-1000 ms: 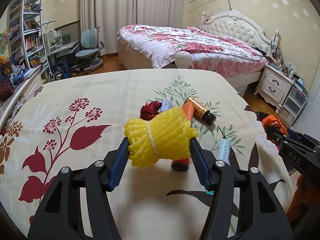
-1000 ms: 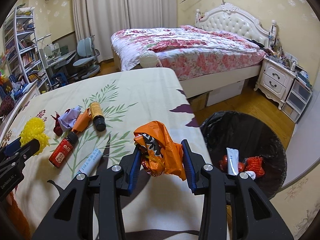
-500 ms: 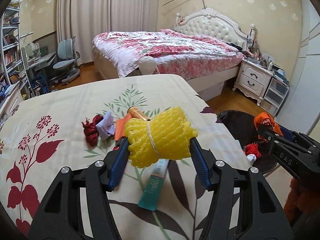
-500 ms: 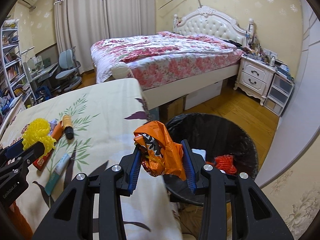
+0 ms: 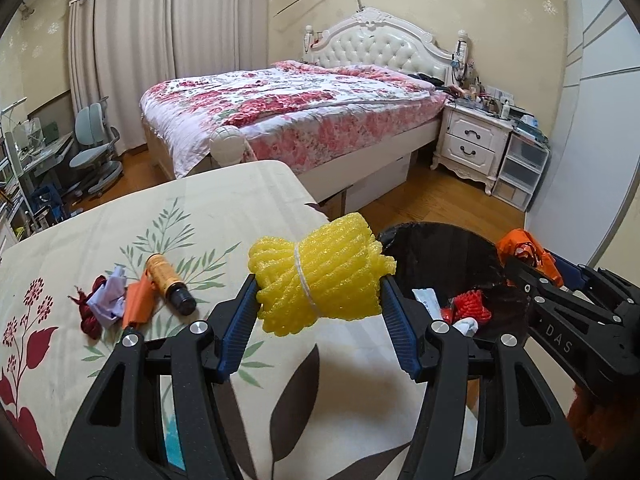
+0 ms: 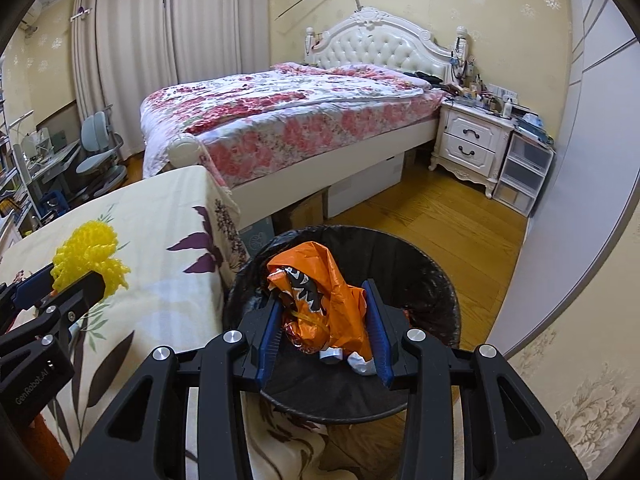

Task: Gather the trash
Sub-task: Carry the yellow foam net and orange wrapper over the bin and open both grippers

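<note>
My left gripper [image 5: 318,300] is shut on a yellow foam net bundle [image 5: 320,276] and holds it above the table's right edge, beside the black-lined trash bin [image 5: 448,248]. My right gripper [image 6: 324,316] is shut on a crumpled orange wrapper [image 6: 320,296] and holds it directly over the bin [image 6: 432,272]. Red and white scraps [image 5: 468,308] lie inside the bin. On the table remain an amber bottle [image 5: 168,282], an orange scrap [image 5: 140,300], a lilac wad [image 5: 108,300] and a dark red wad [image 5: 86,312].
The table carries a cream floral cloth [image 5: 200,216]. A flowered bed [image 6: 288,108] stands behind, with a white nightstand [image 6: 468,140] and plastic drawers [image 6: 524,172] on the right. Wood floor [image 6: 440,220] surrounds the bin. A desk chair [image 5: 94,140] is far left.
Both grippers swung right toward the bin, each keeping its load. The right one now hangs over the bin's opening; the left one has reached the table's right edge.
</note>
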Demonstrator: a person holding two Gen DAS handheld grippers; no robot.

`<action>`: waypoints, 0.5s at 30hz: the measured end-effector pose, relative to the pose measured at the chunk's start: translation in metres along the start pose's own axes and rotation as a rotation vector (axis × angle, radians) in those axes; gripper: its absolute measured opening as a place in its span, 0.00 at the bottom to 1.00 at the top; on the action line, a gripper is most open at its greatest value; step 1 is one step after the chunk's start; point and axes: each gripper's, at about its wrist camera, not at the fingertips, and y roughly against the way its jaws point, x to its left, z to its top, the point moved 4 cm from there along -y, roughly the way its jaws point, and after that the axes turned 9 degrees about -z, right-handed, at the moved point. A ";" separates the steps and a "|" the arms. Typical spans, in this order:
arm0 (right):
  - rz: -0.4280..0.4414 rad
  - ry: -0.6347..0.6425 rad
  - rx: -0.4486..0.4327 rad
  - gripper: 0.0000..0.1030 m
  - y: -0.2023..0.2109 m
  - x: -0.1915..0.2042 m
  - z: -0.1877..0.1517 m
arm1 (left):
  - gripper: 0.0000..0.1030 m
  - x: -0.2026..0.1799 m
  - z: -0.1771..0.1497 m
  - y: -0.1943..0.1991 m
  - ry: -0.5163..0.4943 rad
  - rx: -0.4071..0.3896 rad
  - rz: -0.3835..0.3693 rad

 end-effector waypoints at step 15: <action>-0.033 -0.059 0.051 0.38 -0.046 -0.033 0.003 | 0.57 -0.038 0.007 -0.063 -0.056 0.054 -0.008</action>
